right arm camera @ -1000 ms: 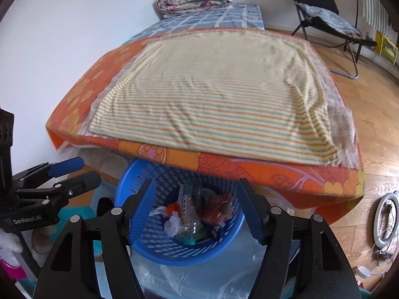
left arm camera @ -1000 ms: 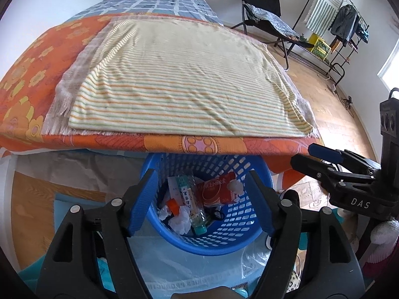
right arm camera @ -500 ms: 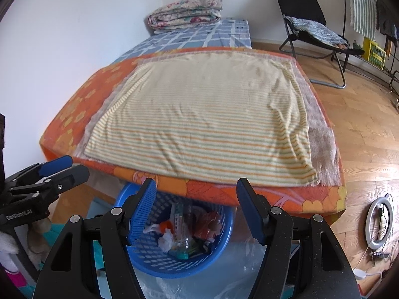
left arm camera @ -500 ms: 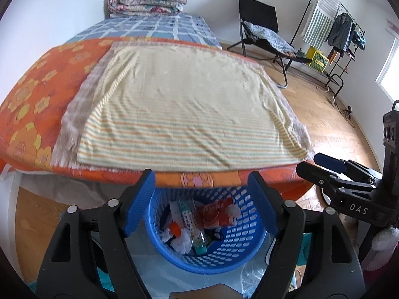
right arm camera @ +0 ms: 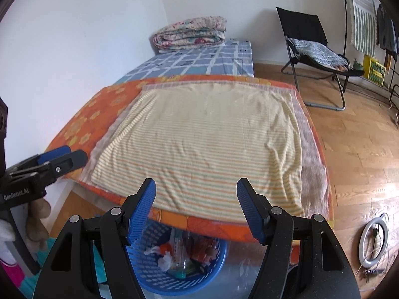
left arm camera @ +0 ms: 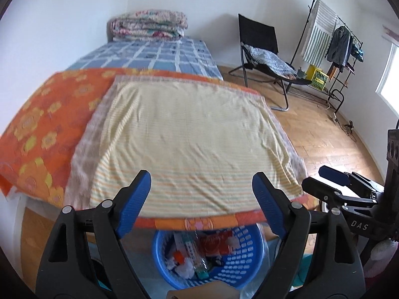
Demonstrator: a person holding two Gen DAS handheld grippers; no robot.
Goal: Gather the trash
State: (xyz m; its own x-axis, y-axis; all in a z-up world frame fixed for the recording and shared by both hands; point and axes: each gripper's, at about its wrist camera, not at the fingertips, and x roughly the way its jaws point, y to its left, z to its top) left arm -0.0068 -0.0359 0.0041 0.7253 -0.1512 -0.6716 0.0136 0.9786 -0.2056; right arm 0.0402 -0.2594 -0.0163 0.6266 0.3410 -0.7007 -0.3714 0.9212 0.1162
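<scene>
White walls meet a warm wooden parquet floor (right arm camera: 356, 149). A low bed (left arm camera: 37, 134) wears an orange flowered cover; a black folding chair (left arm camera: 259, 47) and laden metal clothes rack (left arm camera: 334, 37) stand beyond, daylight pouring from a window (left arm camera: 389, 79).

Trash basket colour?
Blue, perforated plastic basket; it shows best in the right wrist view.

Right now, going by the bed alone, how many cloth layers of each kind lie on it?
Folded floral quilt: 1
Blue checked sheet: 1
Orange flowered cover: 1
Grey-white fringed blanket: 1
Yellow striped cloth: 1
Total: 5
</scene>
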